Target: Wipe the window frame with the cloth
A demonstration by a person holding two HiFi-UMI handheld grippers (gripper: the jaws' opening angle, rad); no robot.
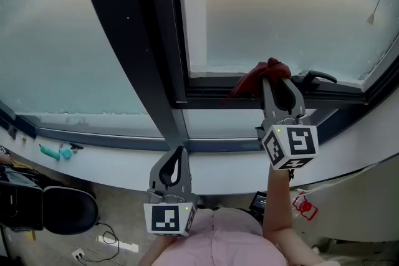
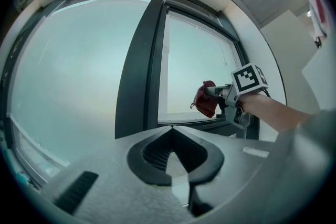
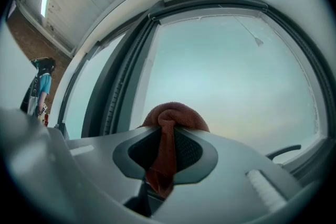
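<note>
A dark red cloth (image 1: 257,78) is pinched in my right gripper (image 1: 276,75), which is shut on it and held up against the lower rail of the dark window frame (image 1: 206,95). In the right gripper view the cloth (image 3: 168,128) bulges out over the jaw tips and hangs down between them. From the left gripper view the cloth (image 2: 206,99) and right gripper (image 2: 216,91) show just above the frame rail (image 2: 194,124). My left gripper (image 1: 179,151) is shut and empty, low near the sill, below the thick upright post (image 1: 134,40).
A window handle (image 1: 318,76) lies on the frame right of the cloth. The white sill (image 1: 124,159) carries a teal tool (image 1: 55,151) at left. Below are a black chair (image 1: 59,209), cables and a power strip (image 1: 115,243) on the floor.
</note>
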